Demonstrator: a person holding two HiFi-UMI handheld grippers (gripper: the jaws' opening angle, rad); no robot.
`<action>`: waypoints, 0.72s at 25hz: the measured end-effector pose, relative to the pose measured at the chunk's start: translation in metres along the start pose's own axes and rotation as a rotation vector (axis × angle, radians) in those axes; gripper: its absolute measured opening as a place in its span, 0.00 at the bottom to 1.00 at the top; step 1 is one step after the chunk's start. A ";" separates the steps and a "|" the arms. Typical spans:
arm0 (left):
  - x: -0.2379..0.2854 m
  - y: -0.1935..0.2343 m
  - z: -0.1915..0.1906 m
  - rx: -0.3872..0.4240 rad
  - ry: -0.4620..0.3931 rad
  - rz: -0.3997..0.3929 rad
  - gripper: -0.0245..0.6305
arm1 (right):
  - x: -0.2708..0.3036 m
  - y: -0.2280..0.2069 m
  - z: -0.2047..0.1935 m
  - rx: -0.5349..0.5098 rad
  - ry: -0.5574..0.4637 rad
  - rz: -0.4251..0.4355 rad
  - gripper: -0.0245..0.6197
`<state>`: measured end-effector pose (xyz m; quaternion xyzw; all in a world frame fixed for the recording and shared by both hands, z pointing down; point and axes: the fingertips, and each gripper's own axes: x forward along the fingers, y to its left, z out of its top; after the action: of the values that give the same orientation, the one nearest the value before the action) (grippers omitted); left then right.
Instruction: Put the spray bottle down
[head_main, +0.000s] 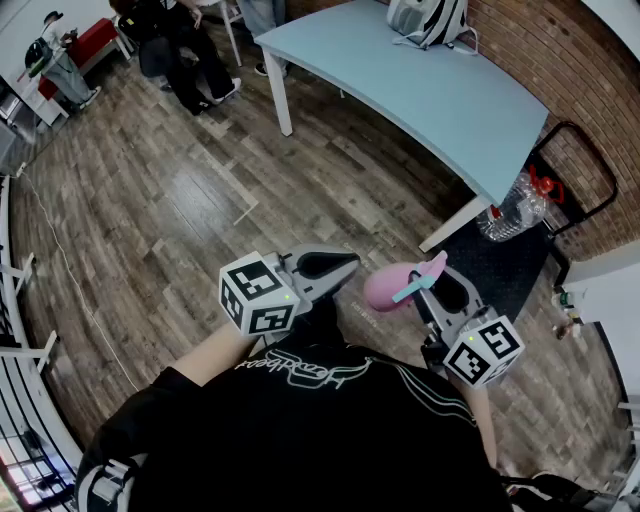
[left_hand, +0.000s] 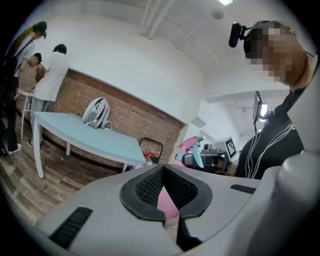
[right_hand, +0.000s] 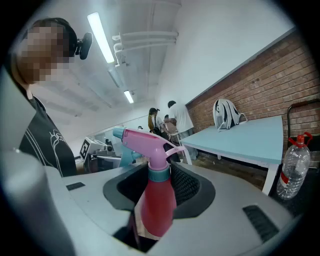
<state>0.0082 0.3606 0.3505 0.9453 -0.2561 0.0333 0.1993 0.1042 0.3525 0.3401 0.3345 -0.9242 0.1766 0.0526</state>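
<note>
Right gripper view: right gripper (right_hand: 161, 176), 2 jaws wide, clamps spray bottle (right_hand: 157, 202) body; likely light, stiff, slick plastic. Left gripper (left_hand: 163, 174) closed.

floor (head_main: 180, 200): wood planks | on floor: light-blue table (head_main: 430, 90), dark mat (head_main: 490, 265) | on table: backpack (head_main: 428, 20) | on mat: clear plastic bottle (head_main: 512, 208)

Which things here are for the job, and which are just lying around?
For the job: spray bottle; right gripper, jaws shut on it; maybe the table, as a place to land.

Just lying about: backpack on the table; clear water bottle by the table leg.
</note>
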 end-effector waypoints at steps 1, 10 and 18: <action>0.001 0.002 0.002 -0.002 -0.003 -0.001 0.05 | 0.001 -0.001 0.000 -0.002 0.002 0.000 0.25; 0.005 0.010 -0.002 -0.008 0.015 0.001 0.05 | 0.004 -0.005 -0.005 -0.013 0.008 -0.020 0.25; 0.032 0.025 0.006 -0.019 0.036 -0.041 0.05 | 0.010 -0.029 0.002 0.016 -0.024 -0.035 0.25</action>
<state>0.0234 0.3235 0.3588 0.9477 -0.2332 0.0435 0.2136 0.1151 0.3252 0.3484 0.3533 -0.9173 0.1790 0.0420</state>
